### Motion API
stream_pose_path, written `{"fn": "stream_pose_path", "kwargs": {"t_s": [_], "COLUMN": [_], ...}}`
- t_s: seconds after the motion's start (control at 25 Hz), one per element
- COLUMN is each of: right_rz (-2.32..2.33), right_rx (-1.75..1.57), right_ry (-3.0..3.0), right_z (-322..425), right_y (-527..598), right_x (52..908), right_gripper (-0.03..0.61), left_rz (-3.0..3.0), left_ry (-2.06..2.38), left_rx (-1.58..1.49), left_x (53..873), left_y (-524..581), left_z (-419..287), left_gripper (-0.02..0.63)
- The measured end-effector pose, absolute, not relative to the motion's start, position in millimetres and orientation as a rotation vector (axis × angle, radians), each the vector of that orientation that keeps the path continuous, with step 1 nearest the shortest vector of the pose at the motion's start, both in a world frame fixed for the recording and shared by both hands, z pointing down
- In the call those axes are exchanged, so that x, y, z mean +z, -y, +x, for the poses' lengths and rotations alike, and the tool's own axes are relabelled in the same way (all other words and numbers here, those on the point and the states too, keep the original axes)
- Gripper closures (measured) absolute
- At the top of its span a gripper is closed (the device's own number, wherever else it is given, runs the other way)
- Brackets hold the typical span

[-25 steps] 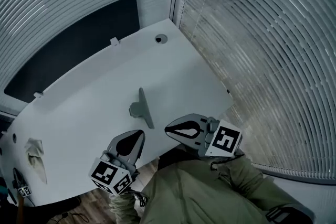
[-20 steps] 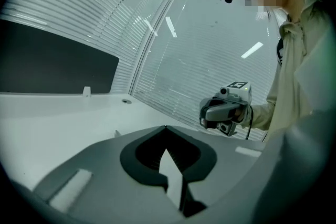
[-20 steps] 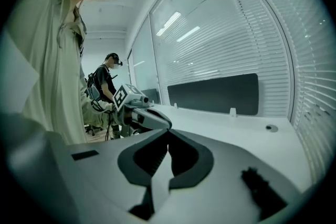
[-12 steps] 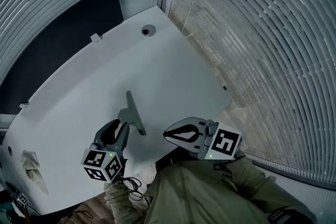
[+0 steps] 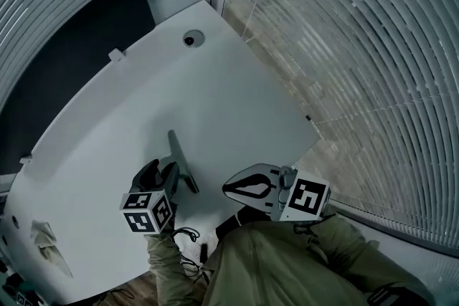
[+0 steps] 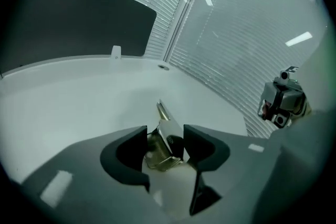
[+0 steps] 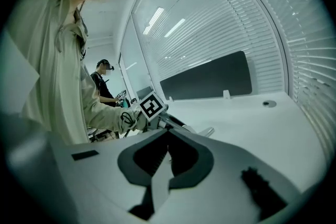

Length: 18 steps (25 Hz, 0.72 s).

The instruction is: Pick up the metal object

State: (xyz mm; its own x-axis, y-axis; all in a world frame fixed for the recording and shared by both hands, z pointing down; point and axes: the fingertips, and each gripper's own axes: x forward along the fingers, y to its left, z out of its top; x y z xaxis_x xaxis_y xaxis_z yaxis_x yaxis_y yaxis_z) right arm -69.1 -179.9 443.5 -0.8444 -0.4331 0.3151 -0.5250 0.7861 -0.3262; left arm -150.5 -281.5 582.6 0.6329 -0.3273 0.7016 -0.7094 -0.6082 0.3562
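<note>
The left hand-held gripper [image 6: 165, 135] is opening its jaws wide, and the metal object [image 6: 157, 157] sits between them on the white surface [image 5: 229, 93]. The right hand-held gripper [image 7: 168, 135] is closed and empty, near the surface's edge

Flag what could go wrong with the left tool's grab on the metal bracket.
1. The left tool is opening its jaws with the folded end of the metal bracket between them, ungripped and nearer one jaw; closing may shove it across the table.
2. Its long strip juts past the jaws, so an end grip may let it swing on lifting.
</note>
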Motion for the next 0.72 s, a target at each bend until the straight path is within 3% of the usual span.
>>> {"fn": "stream_pose_path", "kwargs": {"t_s": [0.16, 0.48, 0.72], "right_rz": [0.742, 0.757, 0.814], "right_rx": [0.615, 0.619, 0.544], "right_ry": [2.741, 2.731, 2.754], "right_z": [-68.5, -64.3, -57.0], "right_y": [182.5, 179.3, 183.2], "right_x": [444.6, 447.4, 424.9], "right_gripper": [0.575, 0.575, 0.575], "left_rz": [2.244, 2.314, 2.474], "left_ry": [0.742, 0.701, 0.663], "left_rx": [0.766, 0.826, 0.706], "left_x": [578.6, 569.9, 519.7], "left_y": [276.9, 262.4, 252.3], "left_z": [-132.5, -114.5, -95.8], "left_gripper": [0.474, 0.515, 0.522]}}
